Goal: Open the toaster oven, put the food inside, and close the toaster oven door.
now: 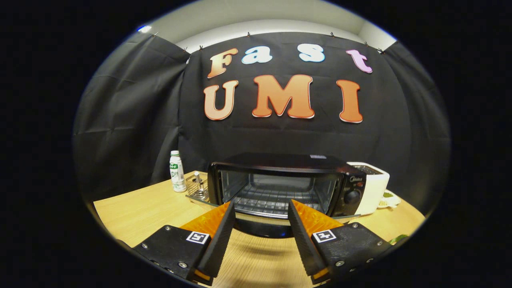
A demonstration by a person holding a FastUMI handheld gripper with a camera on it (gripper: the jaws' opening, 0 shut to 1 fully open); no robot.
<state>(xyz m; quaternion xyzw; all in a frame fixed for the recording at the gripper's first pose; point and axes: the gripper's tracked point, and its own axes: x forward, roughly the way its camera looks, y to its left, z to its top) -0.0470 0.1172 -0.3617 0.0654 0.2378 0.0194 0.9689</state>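
Wooden tabletop (132, 212) carries the black toaster oven (286, 186), which we see just ahead of our fingers (226, 224), its door folded down and the wire rack bare. We hold the fingers apart, gripping nothing. A white bottle (176, 171) stands left of the oven, a white toaster (374, 184) right.

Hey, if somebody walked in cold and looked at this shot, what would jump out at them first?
Most likely the black toaster oven, standing on the wooden table just ahead of the fingers, its door dropped open so the wire rack shows inside. Next the gripper, open and empty, its fingers spread either side of the lowered door. After that, the white bottle left of the oven and the white toaster tucked against the oven's right side.
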